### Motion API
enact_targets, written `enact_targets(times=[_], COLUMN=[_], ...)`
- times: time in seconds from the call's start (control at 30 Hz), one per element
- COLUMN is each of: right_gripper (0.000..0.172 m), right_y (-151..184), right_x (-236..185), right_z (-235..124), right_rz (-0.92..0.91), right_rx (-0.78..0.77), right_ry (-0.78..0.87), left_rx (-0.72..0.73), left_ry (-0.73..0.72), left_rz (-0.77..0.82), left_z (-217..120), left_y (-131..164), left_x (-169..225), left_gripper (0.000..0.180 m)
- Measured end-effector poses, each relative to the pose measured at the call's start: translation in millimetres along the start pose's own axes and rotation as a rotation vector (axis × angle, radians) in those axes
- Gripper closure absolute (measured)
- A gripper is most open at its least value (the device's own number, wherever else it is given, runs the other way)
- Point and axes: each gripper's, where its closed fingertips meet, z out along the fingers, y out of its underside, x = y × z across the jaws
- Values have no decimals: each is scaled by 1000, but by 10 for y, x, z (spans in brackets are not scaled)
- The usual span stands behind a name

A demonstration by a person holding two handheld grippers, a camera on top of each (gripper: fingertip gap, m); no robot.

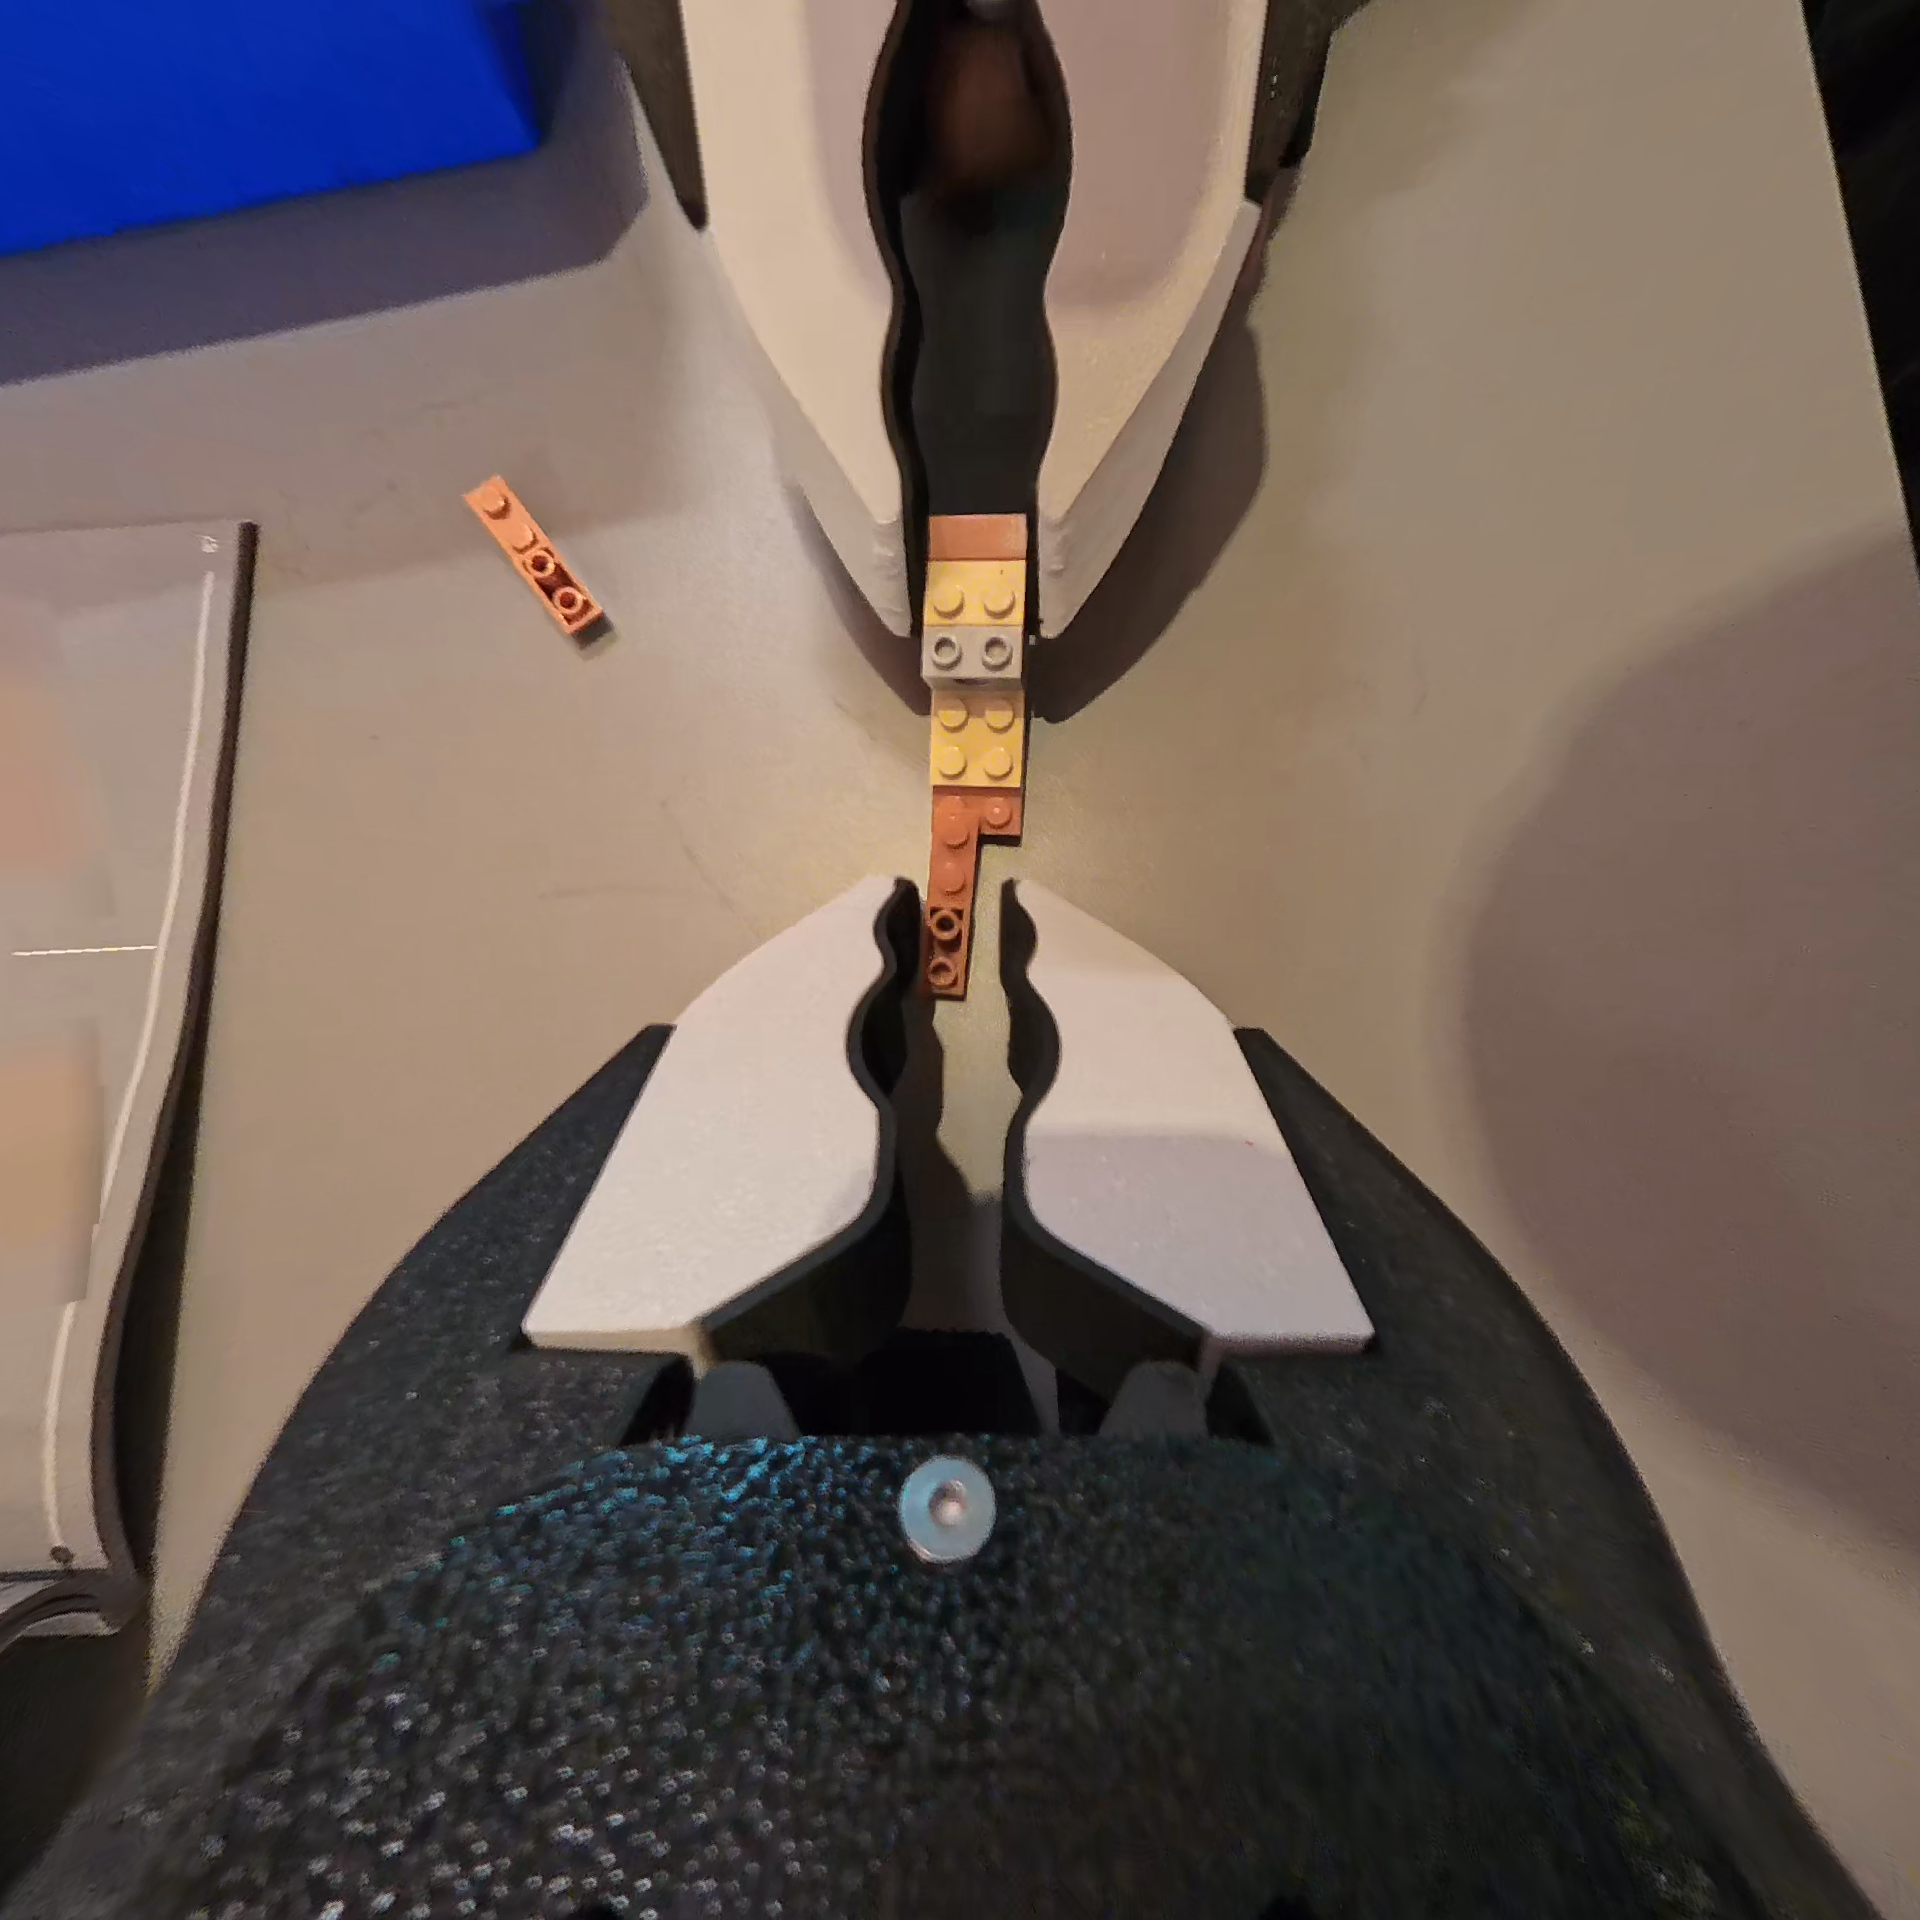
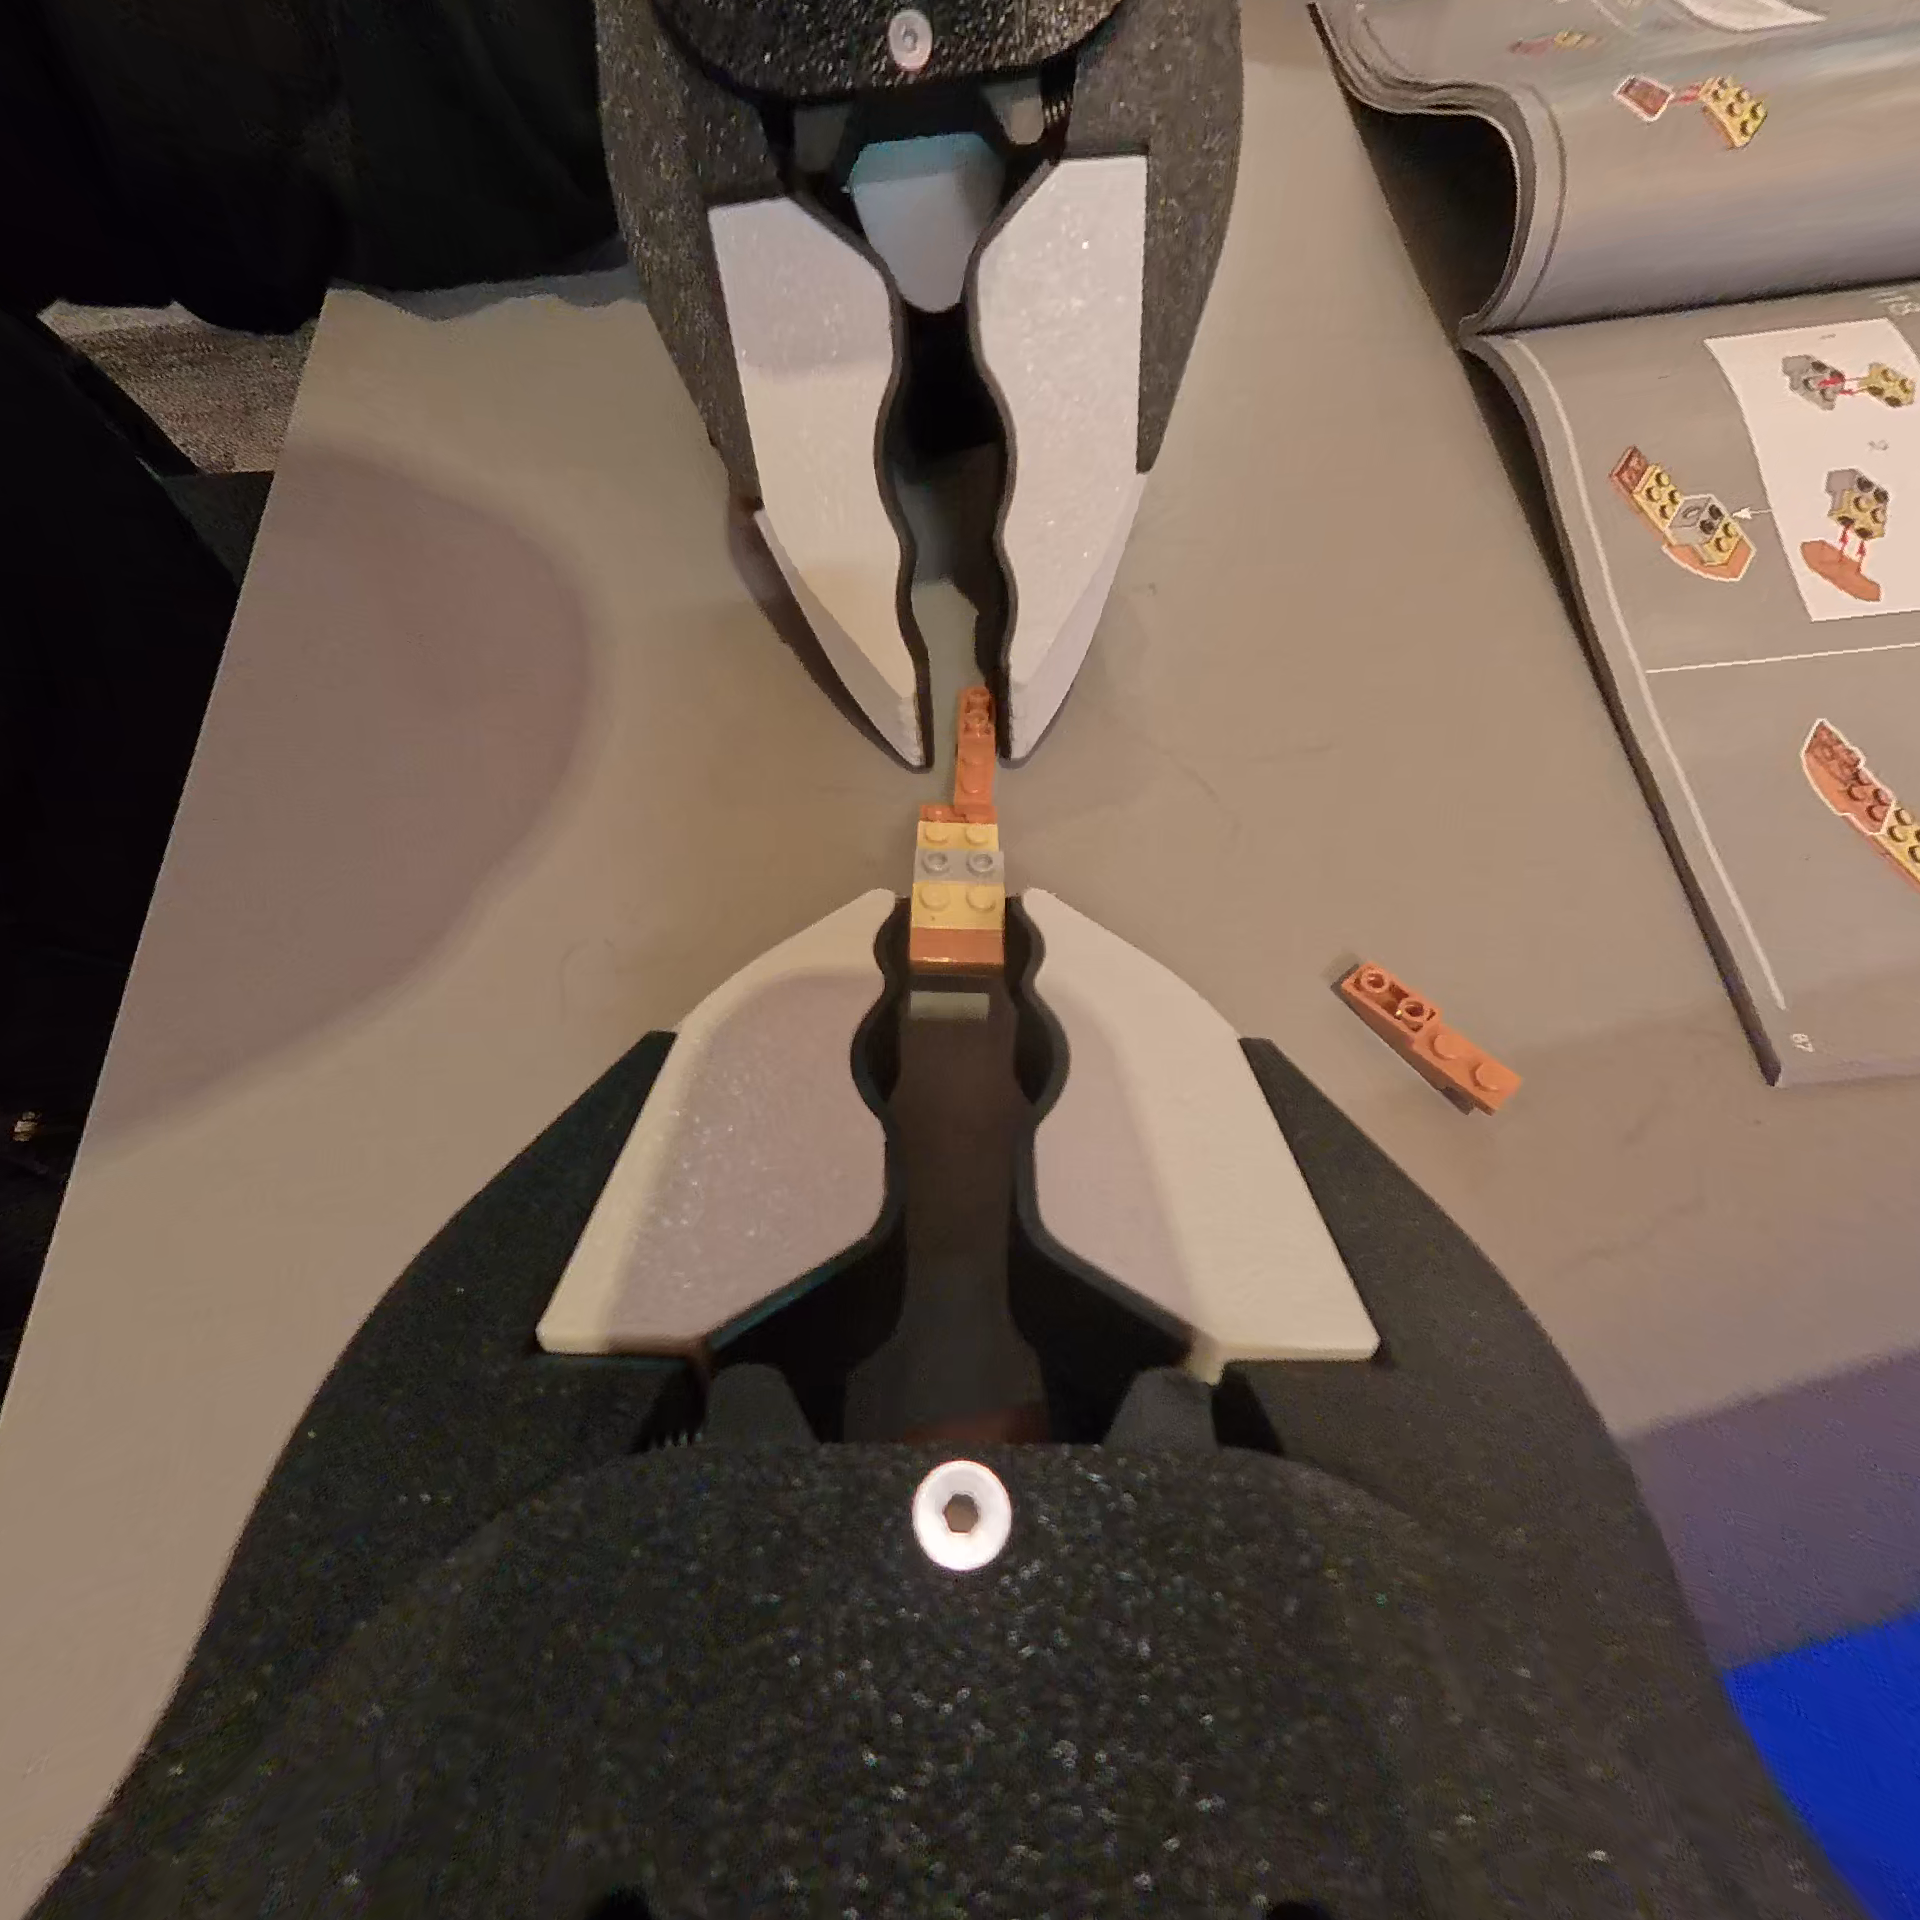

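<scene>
We see right gripper (image 2: 958,899) fingers clamping the brick assembly (image 2: 958,883), left gripper (image 1: 956,888) fingers narrow, loosely around its brown strip (image 1: 948,935), spare brown piece (image 1: 533,557) on desk (image 1: 1455,623)

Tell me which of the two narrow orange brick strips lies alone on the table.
The orange strip lying at an angle near the open booklet is alone. The other orange strip is joined to the yellow and grey brick assembly between the hand-held grippers.
</scene>
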Motion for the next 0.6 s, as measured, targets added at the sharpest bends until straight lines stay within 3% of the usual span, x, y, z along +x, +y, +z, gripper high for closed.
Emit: enact_targets(times=[0.23, 0.6], right_gripper=[154, 155], right_y=[-3, -10], right_x=[-9, -13], right_z=[14, 26], right_rz=[-20, -48], right_rx=[-5, -7], right_ry=[1, 12], left_rx=[22, -73], left_ry=[124, 402], left_rz=[-28, -3], left_z=[-105, -61], left_y=[-99, -138], left_x=[-36, -90], left_gripper=[165, 167])
